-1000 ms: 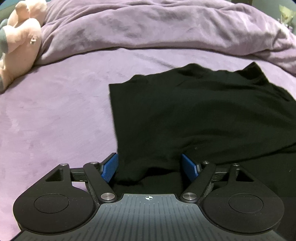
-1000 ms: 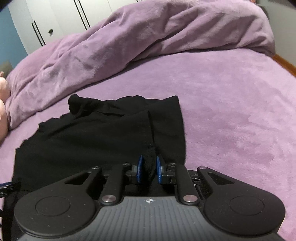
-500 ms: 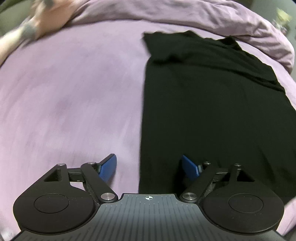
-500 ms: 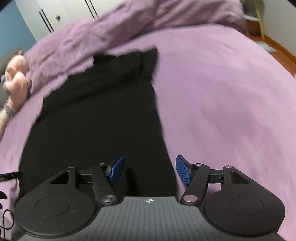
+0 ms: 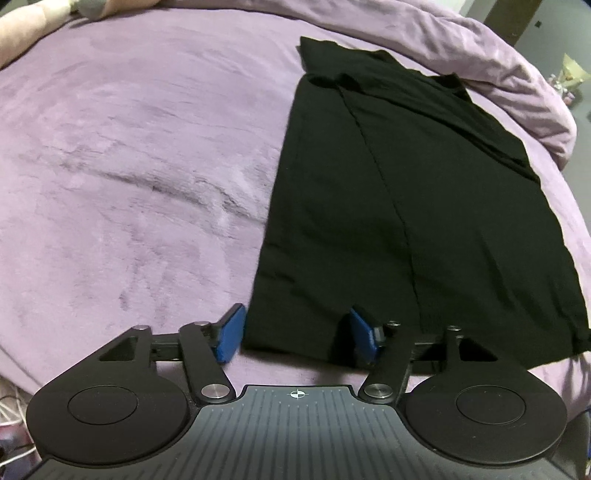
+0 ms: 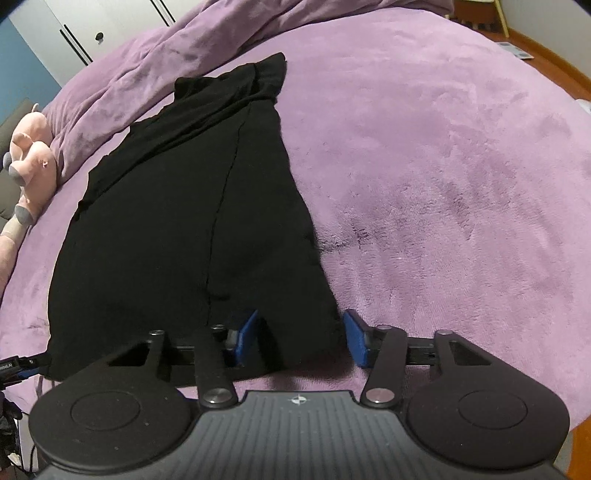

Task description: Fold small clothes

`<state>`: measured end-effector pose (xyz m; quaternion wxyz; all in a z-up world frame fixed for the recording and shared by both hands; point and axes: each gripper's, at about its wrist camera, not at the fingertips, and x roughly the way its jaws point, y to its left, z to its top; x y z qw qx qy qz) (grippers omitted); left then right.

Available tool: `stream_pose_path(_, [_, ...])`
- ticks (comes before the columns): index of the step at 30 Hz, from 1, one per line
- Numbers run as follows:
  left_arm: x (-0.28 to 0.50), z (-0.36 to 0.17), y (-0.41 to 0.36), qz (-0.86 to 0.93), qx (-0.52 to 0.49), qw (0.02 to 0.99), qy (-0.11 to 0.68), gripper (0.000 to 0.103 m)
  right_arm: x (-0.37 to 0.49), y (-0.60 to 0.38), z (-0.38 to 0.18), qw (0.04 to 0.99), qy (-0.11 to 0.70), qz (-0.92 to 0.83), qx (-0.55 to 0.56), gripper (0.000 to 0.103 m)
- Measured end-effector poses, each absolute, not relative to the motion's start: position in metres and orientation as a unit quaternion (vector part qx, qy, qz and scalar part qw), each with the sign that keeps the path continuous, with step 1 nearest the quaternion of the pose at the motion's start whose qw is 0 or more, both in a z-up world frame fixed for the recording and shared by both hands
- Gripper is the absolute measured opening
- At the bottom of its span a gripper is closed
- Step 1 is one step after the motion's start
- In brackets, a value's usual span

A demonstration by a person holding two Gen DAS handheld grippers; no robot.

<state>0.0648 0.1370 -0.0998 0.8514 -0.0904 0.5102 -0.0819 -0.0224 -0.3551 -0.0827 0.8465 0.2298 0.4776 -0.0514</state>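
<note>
A black garment (image 5: 388,192) lies flat and long on the purple bed, with a seam down its middle; it also shows in the right wrist view (image 6: 192,206). My left gripper (image 5: 297,338) is open, its blue pads (image 5: 231,334) straddling the garment's near left corner without holding it. My right gripper (image 6: 301,341) is open too, its blue pads (image 6: 356,343) either side of the near right corner. The far end of the garment is bunched near the duvet.
A rumpled purple duvet (image 5: 461,48) lies across the far side of the bed. A pink plush toy (image 6: 26,158) sits at the left, also seen in the left wrist view (image 5: 22,33). White wardrobe doors (image 6: 92,29) stand behind. Wood floor (image 6: 554,59) lies right.
The right gripper has opened and let go of the garment. Both grippers pulled back and rose to the near edge; the garment now lies stretched out flat.
</note>
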Motion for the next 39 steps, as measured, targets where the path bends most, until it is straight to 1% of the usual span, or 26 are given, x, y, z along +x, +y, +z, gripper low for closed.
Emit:
stream_pose_path(2, [0.065, -0.099, 0.136, -0.084, -0.086, 0.850, 0.513, 0.049, -0.025, -0.358, -0.083, 0.845, 0.477, -0.051, 0.235, 0.027])
stream_pose_path(4, [0.065, -0.098, 0.137, -0.096, -0.090, 0.846, 0.517, 0.041, -0.028, -0.360, -0.083, 0.842, 0.479, -0.044, 0.243, 0.018])
stream_pose_path(6, [0.066, -0.097, 0.137, -0.107, -0.089, 0.842, 0.521, 0.033, -0.030, -0.359, -0.083, 0.842, 0.479, -0.033, 0.244, 0.014])
stream_pose_path(7, [0.067, -0.097, 0.138, -0.112, -0.093, 0.840, 0.523, 0.023, -0.029, -0.359, -0.083, 0.842, 0.478, -0.028, 0.247, 0.011])
stream_pose_path(8, [0.068, -0.098, 0.139, -0.118, -0.100, 0.837, 0.525, 0.016, -0.029, -0.360, -0.083, 0.840, 0.477, -0.024, 0.258, 0.010])
stream_pose_path(10, [0.071, -0.096, 0.141, -0.126, -0.117, 0.832, 0.527, 0.011, -0.028, -0.365, -0.082, 0.833, 0.469, -0.012, 0.295, 0.009])
stream_pose_path(13, [0.076, -0.082, 0.145, -0.143, -0.153, 0.832, 0.514, 0.010, -0.023, -0.373, -0.074, 0.827, 0.443, 0.004, 0.345, 0.009])
stream_pose_path(16, [0.087, -0.059, 0.146, -0.162, -0.180, 0.842, 0.482, 0.010, -0.007, -0.381, -0.059, 0.830, 0.408, 0.021, 0.380, 0.008])
stream_pose_path(20, [0.119, -0.029, 0.149, -0.167, -0.214, 0.861, 0.430, 0.010, 0.032, -0.384, -0.034, 0.855, 0.365, 0.020, 0.367, 0.007])
stream_pose_path(22, [0.138, -0.023, 0.148, -0.152, -0.213, 0.874, 0.410, 0.009, 0.056, -0.382, -0.024, 0.870, 0.342, 0.018, 0.356, 0.007])
stream_pose_path(25, [0.171, -0.026, 0.148, -0.124, -0.227, 0.880, 0.397, 0.009, 0.089, -0.380, -0.018, 0.888, 0.321, -0.003, 0.330, 0.007])
stream_pose_path(29, [0.213, -0.047, 0.149, -0.083, -0.247, 0.874, 0.411, 0.009, 0.126, -0.381, -0.027, 0.900, 0.311, -0.061, 0.300, 0.007])
stream_pose_path(30, [0.221, -0.052, 0.149, -0.079, -0.241, 0.874, 0.416, 0.009, 0.133, -0.381, -0.029, 0.901, 0.311, -0.078, 0.292, 0.008])
stream_pose_path(31, [0.227, -0.055, 0.147, -0.071, -0.228, 0.875, 0.421, 0.010, 0.134, -0.384, -0.033, 0.900, 0.311, -0.089, 0.292, 0.011])
stream_pose_path(33, [0.234, -0.059, 0.147, -0.041, -0.202, 0.881, 0.425, 0.017, 0.133, -0.391, -0.036, 0.900, 0.303, -0.101, 0.296, 0.012])
stream_pose_path(34, [0.235, -0.061, 0.150, -0.031, -0.199, 0.884, 0.423, 0.023, 0.129, -0.395, -0.038, 0.902, 0.294, -0.097, 0.300, 0.015])
stream_pose_path(35, [0.235, -0.062, 0.156, -0.028, -0.203, 0.885, 0.419, 0.026, 0.125, -0.399, -0.039, 0.905, 0.283, -0.088, 0.305, 0.026])
stream_pose_path(36, [0.234, -0.064, 0.161, -0.036, -0.210, 0.884, 0.417, 0.026, 0.123, -0.401, -0.041, 0.907, 0.280, -0.084, 0.304, 0.032])
stream_pose_path(37, [0.232, -0.067, 0.164, -0.054, -0.213, 0.881, 0.419, 0.029, 0.120, -0.402, -0.042, 0.909, 0.281, -0.081, 0.297, 0.040])
stream_pose_path(38, [0.231, -0.071, 0.164, -0.077, -0.211, 0.878, 0.424, 0.036, 0.118, -0.402, -0.045, 0.912, 0.288, -0.067, 0.285, 0.045])
stream_pose_path(39, [0.227, -0.074, 0.163, -0.098, -0.203, 0.875, 0.427, 0.038, 0.119, -0.399, -0.049, 0.912, 0.303, -0.044, 0.273, 0.049])
